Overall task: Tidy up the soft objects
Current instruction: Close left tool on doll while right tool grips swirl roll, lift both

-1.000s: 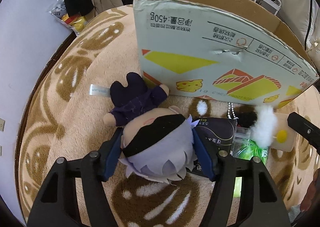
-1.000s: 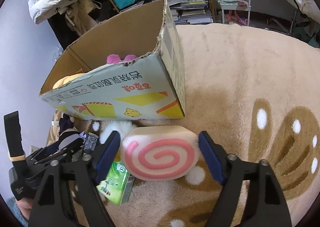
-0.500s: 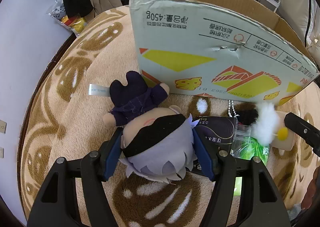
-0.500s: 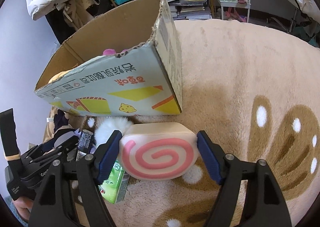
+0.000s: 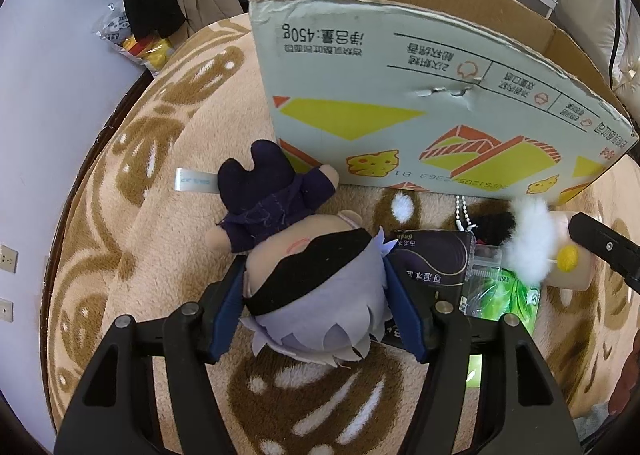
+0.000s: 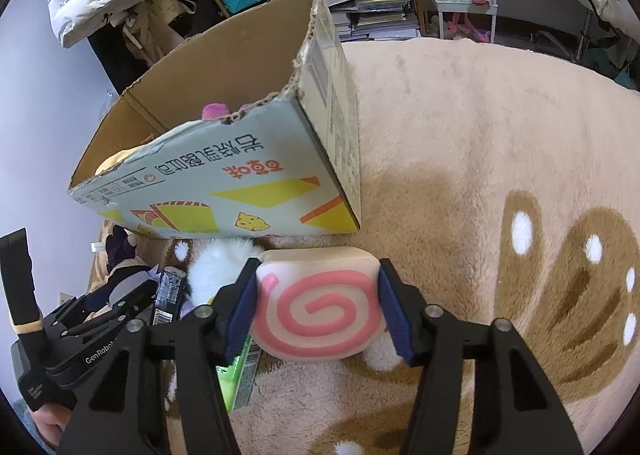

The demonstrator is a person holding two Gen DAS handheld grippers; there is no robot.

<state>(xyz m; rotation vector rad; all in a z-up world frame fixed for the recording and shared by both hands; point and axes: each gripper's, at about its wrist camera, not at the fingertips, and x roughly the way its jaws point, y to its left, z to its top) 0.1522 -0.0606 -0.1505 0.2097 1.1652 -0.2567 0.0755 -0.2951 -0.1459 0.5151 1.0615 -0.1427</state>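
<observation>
Plush doll (image 5: 312, 287) clamped in left tool (image 5: 314, 311); swirl cushion (image 6: 318, 305) (right view only) clamped in right tool (image 6: 318, 311).

Left gripper (image 5: 314, 309): black plastic frame, two dark blue padded jaws, silver round screws set behind each jaw. Right gripper (image 6: 318, 305): matching black frame, blue pads, silver screws behind the jaws. Left unit's side bore white "GenRobot" lettering and a tan band round its black upright.

Left tongs (image 5: 316, 287) clamped; right tongs (image 6: 318, 311) clamped.
</observation>
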